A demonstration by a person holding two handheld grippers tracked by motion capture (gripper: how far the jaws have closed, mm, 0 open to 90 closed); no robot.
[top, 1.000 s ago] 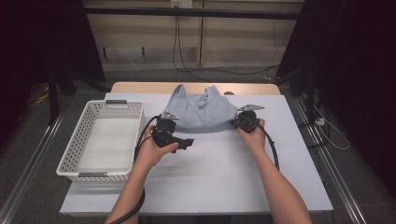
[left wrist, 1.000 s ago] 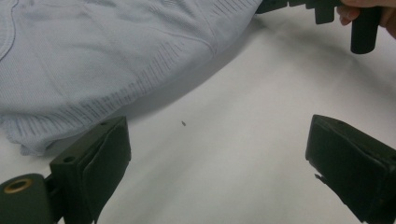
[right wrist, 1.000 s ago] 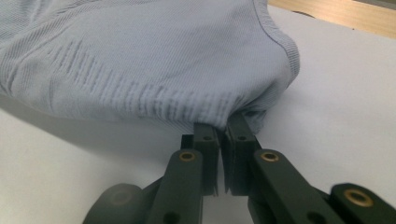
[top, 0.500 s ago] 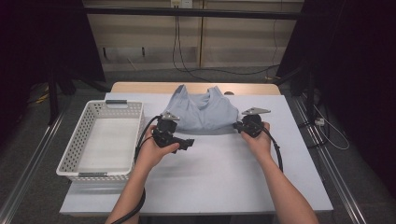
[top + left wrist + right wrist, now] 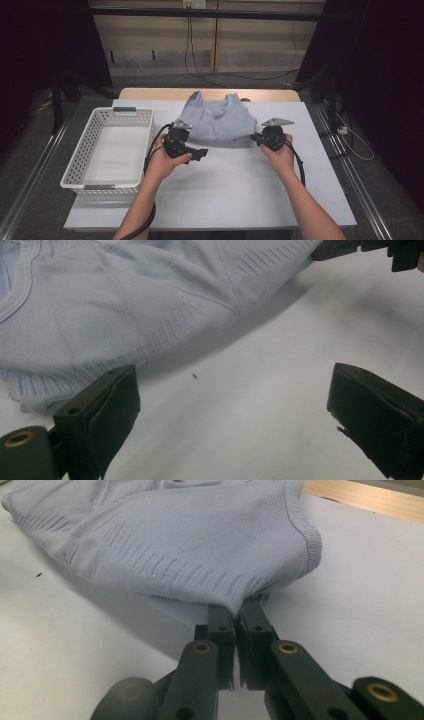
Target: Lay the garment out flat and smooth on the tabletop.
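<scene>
A light blue ribbed tank top (image 5: 217, 121) lies at the back middle of the white table (image 5: 225, 190). My right gripper (image 5: 256, 137) is shut on the garment's near right hem corner, lifting it a little; in the right gripper view the fabric (image 5: 200, 545) bunches into the closed right gripper (image 5: 238, 611). My left gripper (image 5: 202, 153) sits in front of the top's near left hem, jaws wide open over bare table. In the left gripper view, the left gripper (image 5: 232, 400) holds nothing, with the hem (image 5: 100, 315) just beyond it.
A white slatted basket (image 5: 80, 165) stands on the left part of the table, with nothing in it. A wooden strip (image 5: 150, 93) runs along the far edge. Cables hang behind the table; dark curtains flank both sides.
My right hand has drawn the gripped hem corner a little to the right and slightly up. The left hand has stayed put.
</scene>
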